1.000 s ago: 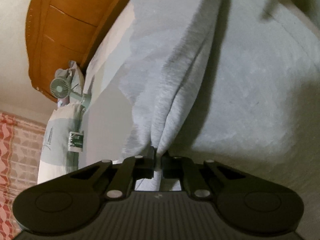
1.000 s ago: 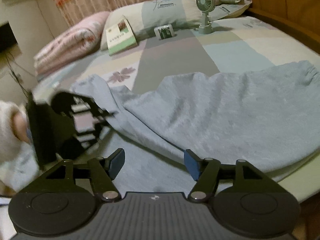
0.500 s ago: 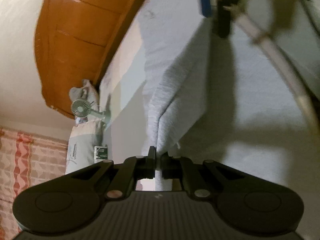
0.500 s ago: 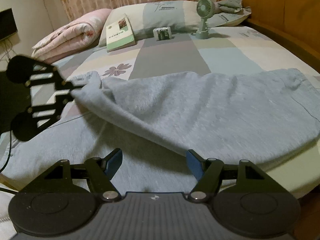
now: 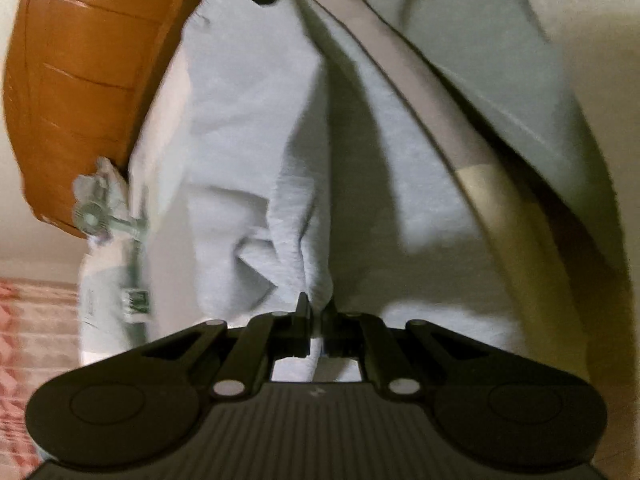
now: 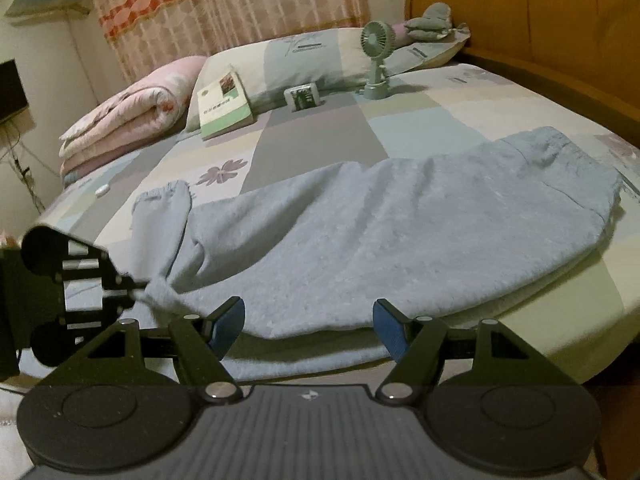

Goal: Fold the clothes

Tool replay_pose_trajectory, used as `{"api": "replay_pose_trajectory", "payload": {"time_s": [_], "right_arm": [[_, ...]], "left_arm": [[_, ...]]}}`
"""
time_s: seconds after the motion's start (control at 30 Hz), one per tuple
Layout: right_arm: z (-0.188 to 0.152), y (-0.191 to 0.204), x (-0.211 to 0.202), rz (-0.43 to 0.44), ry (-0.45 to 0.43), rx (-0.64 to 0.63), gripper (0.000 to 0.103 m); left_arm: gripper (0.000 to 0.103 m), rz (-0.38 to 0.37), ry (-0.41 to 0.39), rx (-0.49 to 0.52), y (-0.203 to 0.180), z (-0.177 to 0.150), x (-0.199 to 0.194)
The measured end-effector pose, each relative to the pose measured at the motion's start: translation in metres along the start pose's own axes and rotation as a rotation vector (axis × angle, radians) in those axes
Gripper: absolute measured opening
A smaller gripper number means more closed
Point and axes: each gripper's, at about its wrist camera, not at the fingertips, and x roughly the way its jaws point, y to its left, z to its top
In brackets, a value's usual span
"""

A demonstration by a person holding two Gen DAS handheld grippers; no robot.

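Note:
Light blue sweatpants (image 6: pixel 380 232) lie across the patchwork bed (image 6: pixel 320 136), waistband at the right (image 6: pixel 552 148) and one cuff at the left (image 6: pixel 164 196). My left gripper (image 5: pixel 318 312) is shut on a bunched fold of the sweatpants (image 5: pixel 248 152) near the bed's front edge. In the right wrist view the left gripper (image 6: pixel 138 286) shows at the far left, pinching the fabric low over the mattress. My right gripper (image 6: pixel 308 326) hangs open just in front of the garment's near edge, with nothing between its blue pads (image 6: pixel 228 324).
At the head of the bed stand a small green fan (image 6: pixel 376 60), a book (image 6: pixel 224 104) and a small box (image 6: pixel 304 96) against a pillow (image 6: pixel 320 52). A rolled pink quilt (image 6: pixel 128 116) lies at the left. The wooden headboard (image 6: pixel 520 12) lines the right side.
My left gripper has carried the pinched fabric down from a raised position to the near left edge, and the lifted leg now lies flat. The right gripper stayed open.

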Motion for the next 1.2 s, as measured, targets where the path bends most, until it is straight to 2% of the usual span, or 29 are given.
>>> {"api": "replay_pose_trajectory", "payload": {"time_s": [0.1,0.2,0.23,0.27,0.3,0.37,0.47,0.53,0.57,0.73,0.87,0.93,1.0,1.07,1.2], "right_arm": [[-0.001,-0.003,-0.002,0.003,-0.005,0.016,0.075],[-0.003,-0.007,-0.003,0.012,-0.002,0.043,0.075],[-0.003,-0.01,-0.002,0.026,0.006,0.07,0.075],[-0.004,-0.014,0.0,0.042,0.014,0.099,0.075],[-0.004,-0.018,0.001,0.057,0.019,0.127,0.075],[-0.005,-0.028,0.004,0.088,0.034,0.197,0.075],[-0.006,-0.047,0.011,0.137,0.049,0.32,0.075],[-0.007,-0.061,0.02,0.173,0.061,0.418,0.075],[-0.008,-0.068,0.024,0.179,0.072,0.46,0.075],[-0.015,-0.091,0.043,0.186,0.108,0.628,0.075],[-0.014,-0.094,0.044,0.185,0.077,0.654,0.073],[-0.014,-0.094,0.047,0.149,0.078,0.651,0.059],[-0.015,-0.095,0.049,0.112,0.077,0.641,0.025],[-0.016,-0.097,0.05,0.077,0.076,0.632,0.011],[-0.015,-0.097,0.041,0.072,0.039,0.603,0.007]], "left_arm": [[0.003,-0.052,-0.003,-0.061,-0.001,-0.005,0.0],[0.004,-0.069,-0.01,-0.12,0.004,-0.01,-0.003],[0.005,-0.076,-0.014,-0.14,0.007,-0.012,-0.005],[0.012,-0.082,-0.022,-0.156,0.012,-0.013,-0.007],[0.014,-0.097,-0.037,-0.169,0.016,-0.015,-0.011],[0.014,-0.124,-0.073,-0.183,0.023,-0.019,-0.021],[0.02,-0.119,-0.119,-0.178,0.03,-0.021,-0.028],[0.033,-0.111,-0.134,-0.161,0.03,-0.017,-0.023],[0.035,-0.117,-0.142,-0.145,0.03,-0.014,-0.02],[0.036,-0.165,-0.193,-0.041,0.026,0.002,-0.009],[0.033,-0.229,-0.206,-0.058,0.036,0.008,0.004],[0.007,-0.286,-0.208,-0.092,0.027,0.007,-0.005],[0.004,-0.316,-0.215,-0.121,0.027,0.006,-0.009],[0.003,-0.341,-0.225,-0.15,0.031,0.004,-0.012],[0.002,-0.351,-0.247,-0.176,0.041,0.004,-0.02]]}}
